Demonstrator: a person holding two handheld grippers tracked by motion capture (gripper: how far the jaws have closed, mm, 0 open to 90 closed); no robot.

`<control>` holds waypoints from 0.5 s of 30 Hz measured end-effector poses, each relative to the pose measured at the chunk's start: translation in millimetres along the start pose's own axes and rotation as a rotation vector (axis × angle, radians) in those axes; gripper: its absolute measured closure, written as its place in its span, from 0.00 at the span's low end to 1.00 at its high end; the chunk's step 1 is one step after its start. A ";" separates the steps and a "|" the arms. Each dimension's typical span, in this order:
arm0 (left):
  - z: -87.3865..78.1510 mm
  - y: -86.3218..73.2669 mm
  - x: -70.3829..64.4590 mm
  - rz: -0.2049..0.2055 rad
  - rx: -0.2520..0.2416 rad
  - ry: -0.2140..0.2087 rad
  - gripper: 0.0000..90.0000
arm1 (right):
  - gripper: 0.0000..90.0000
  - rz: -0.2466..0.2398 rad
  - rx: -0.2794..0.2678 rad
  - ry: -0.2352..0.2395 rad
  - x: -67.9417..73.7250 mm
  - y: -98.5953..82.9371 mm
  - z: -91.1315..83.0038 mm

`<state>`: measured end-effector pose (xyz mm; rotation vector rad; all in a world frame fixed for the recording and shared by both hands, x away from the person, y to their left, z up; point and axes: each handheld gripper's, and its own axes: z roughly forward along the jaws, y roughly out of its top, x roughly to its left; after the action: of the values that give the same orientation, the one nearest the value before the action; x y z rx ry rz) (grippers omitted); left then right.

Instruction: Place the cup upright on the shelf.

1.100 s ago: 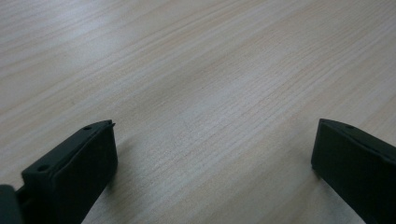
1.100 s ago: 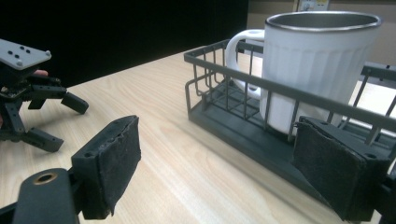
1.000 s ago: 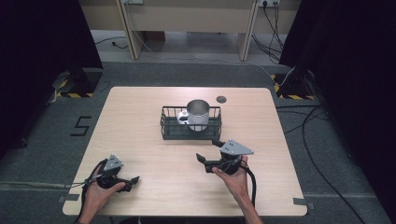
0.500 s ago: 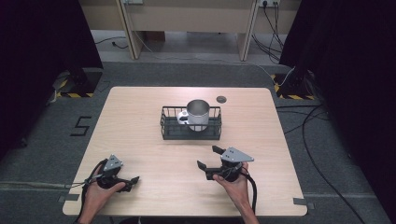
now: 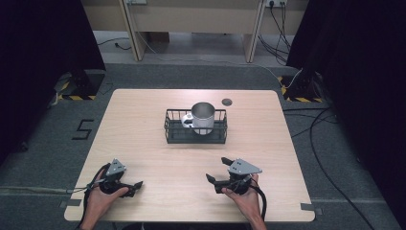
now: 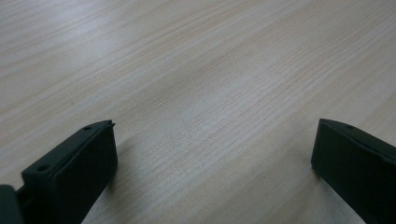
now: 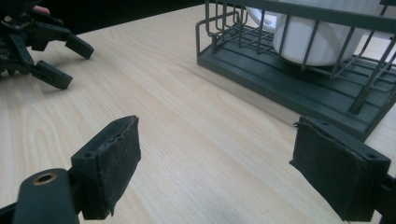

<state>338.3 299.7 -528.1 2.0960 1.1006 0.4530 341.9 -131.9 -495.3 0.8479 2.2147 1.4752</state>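
A black wire basket (image 5: 196, 138) stands at the middle of the wooden table (image 5: 143, 120) and holds an upright pale mug (image 5: 204, 116). My left gripper (image 5: 135, 188) rests near the front left edge, open, with bare wood between its jaws (image 6: 215, 149). My right gripper (image 5: 217, 169) hovers low near the front, right of centre, also open with nothing in it (image 7: 215, 168). In the right gripper view the basket (image 7: 280, 88) and mug (image 7: 317, 42) lie just ahead to the right, and the left gripper (image 7: 56, 56) shows far off at the upper left.
A small dark disc (image 5: 227, 101) lies on the table behind the basket. Dark curtains flank the table, and cables (image 5: 330, 143) run over the floor on the right. Bare wood spreads between the two grippers and the basket.
My right gripper has drifted slightly back toward the table's front edge. The left gripper, basket and mug have stayed put.
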 end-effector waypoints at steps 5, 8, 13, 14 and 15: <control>0.0 0.0 0.0 0.000 0.000 0.000 0.00 | 0.17 0.021 0.029 -0.009 -1.2 -7.8 -3.2; 0.0 0.0 0.0 0.000 0.001 0.000 0.00 | 0.17 0.015 0.062 -0.027 -0.5 -10.0 -5.3; -0.1 0.0 0.0 0.000 0.001 0.000 0.00 | 0.17 0.035 0.080 -0.042 -0.2 -14.6 -9.1; 0.0 0.0 -0.1 0.000 0.000 0.000 0.00 | 0.17 0.042 0.086 -0.044 -0.4 -17.2 -9.2; -0.1 0.0 0.0 0.000 0.001 0.000 0.00 | 0.17 0.046 0.095 -0.046 -0.4 -19.0 -9.5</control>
<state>338.2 299.7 -528.0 2.0966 1.1008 0.4527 331.2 -144.3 -508.9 0.9597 2.2602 1.3659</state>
